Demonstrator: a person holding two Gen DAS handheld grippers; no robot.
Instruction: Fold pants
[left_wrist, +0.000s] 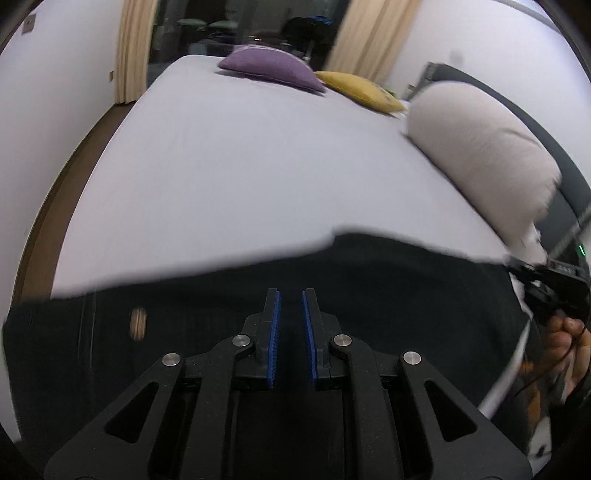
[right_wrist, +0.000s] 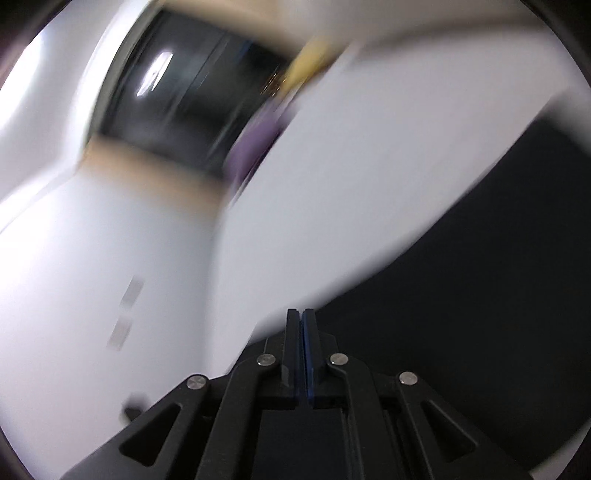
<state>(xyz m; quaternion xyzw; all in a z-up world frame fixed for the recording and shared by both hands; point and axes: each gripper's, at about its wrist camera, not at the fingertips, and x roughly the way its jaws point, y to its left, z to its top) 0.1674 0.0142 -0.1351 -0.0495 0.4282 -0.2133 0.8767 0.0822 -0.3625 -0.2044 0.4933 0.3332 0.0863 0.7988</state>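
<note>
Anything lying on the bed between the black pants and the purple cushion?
Nothing: the left wrist view shows only bare white sheet between the black pants and the purple cushion.

White-sheeted bed (left_wrist: 240, 166), beige curtains (left_wrist: 133, 48), dark window (left_wrist: 207, 26), white walls (left_wrist: 48, 110).

I see pants (left_wrist: 258, 306) spread across the bed's (left_wrist: 240, 166) near edge, left claw (left_wrist: 291, 295) over them, two cushions (left_wrist: 273, 70) at far end, pillow (left_wrist: 480, 155) right.
</note>
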